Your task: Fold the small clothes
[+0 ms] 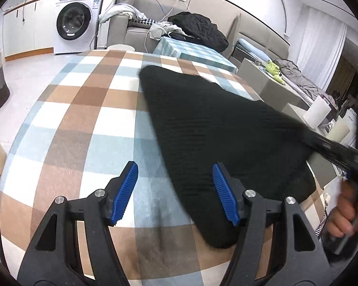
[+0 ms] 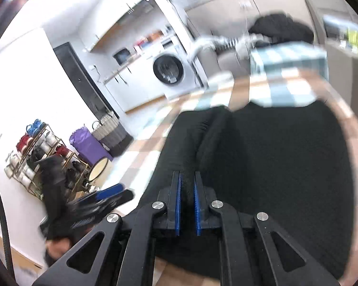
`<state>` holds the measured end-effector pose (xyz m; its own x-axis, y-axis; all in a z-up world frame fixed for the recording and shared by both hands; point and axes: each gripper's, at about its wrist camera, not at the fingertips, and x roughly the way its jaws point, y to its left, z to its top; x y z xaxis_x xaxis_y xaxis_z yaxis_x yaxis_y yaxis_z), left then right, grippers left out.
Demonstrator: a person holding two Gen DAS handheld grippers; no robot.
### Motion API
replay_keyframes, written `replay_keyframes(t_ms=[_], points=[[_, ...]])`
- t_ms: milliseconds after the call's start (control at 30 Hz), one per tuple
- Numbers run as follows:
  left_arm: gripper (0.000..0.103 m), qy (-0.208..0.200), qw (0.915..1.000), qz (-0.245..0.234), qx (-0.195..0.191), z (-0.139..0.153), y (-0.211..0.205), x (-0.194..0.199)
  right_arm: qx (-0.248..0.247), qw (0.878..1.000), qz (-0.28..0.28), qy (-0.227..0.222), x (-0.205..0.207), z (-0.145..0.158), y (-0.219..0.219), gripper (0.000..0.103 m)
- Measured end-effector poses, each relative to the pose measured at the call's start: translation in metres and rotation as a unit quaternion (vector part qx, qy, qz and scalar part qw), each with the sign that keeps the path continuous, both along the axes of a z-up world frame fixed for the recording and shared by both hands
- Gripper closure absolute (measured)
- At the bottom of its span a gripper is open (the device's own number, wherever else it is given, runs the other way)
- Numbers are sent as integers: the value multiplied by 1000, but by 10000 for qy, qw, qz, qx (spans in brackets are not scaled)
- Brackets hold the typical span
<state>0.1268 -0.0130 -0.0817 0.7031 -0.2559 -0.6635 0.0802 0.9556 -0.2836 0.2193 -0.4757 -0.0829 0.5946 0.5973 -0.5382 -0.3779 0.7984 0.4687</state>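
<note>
The black knitted garment (image 1: 217,128) is lying on the checked tablecloth (image 1: 78,119), its long axis running from the near edge toward the far right corner. The right gripper (image 2: 186,202) is pinching a raised fold of it with nearly closed jaws. The left gripper (image 1: 176,193) is standing open and empty at the garment's left border, so the right hand is nearer.

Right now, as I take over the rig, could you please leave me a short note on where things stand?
Left gripper: open, holding nothing, poised over the checked tablecloth at the near left edge of the black knit garment.
Right gripper: fingers closed on a raised ridge of the garment.
Garment: spread across the table, bunched where the right gripper pinches it.
Done: right grasp taken.
Left: probably bring the pinched part over, smooth it, finish the fold. No folded pile is visible.
</note>
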Motion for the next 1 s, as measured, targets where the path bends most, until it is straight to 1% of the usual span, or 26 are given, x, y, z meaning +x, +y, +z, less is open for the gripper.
replay_keyframes(t_ms=[67,100,133,200,233,300,333,367,433,500,533,567,633,700,733,800,833,900,967,1000], points=[[39,-4,10000,-36,14,0,-4,2,-340,9991,-218,111,-14,-5,-10,94],[39,36,9999,-104,22,-2,-7,4,-582,9973,-338,295,-16,-17,-14,94],[39,77,9998,-177,32,-4,-13,7,-748,9942,-436,639,-13,-35,-19,94],[39,178,9991,-378,113,-9,-25,10,-815,9889,-475,1145,-7,-61,-25,93],[39,219,9985,-460,175,-11,-32,11,-792,9881,-460,1236,-7,-66,-27,93],[39,288,9973,-619,261,-16,-43,9,-645,9897,-385,1216,-8,-66,-31,91],[39,313,9966,-700,294,-18,-48,8,-603,9902,-296,1226,-6,-66,-31,85],[39,311,9965,-719,295,-19,-50,6,-551,9900,-247,1276,-3,-66,-32,73],[39,341,9961,-762,276,-22,-53,2,-355,9901,-204,1343,2,-69,-35,58],[39,358,9962,-741,271,-23,-52,1,-275,9901,-195,1360,6,-75,-32,58],[39,381,9963,-729,236,-23,-50,0,-295,9896,-225,1387,8,-78,-30,62],[39,391,9964,-722,222,-23,-50,-1,-306,9895,-243,1395,10,-80,-28,76],[39,347,9969,-676,228,-20,-46,-3,-311,9913,-311,1240,9,-72,-24,90],[39,300,9973,-627,232,-16,-43,-4,47,9944,-229,1034,7,-56,-24,92],[39,272,9976,-601,222,-14,-41,-5,131,9957,-187,895,3,-46,-27,92],[39,245,9978,-574,203,-10,-38,-6,118,9981,-165,581,-11,-26,-28,92],[39,245,9978,-586,204,-10,-39,-6,27,9984,-195,522,-15,-22,-29,92],[38,263,9974,-628,226,-11,-42,-5,-312,9965,-383,672,-19,-31,-34,92],[38,359,9960,-778,259,-18,-52,-3,-718,9913,-506,977,-10,-52,-34,92],[38,398,9951,-847,307,-21,-56,-3,-712,9898,-532,1113,-8,-59,-35,92]])
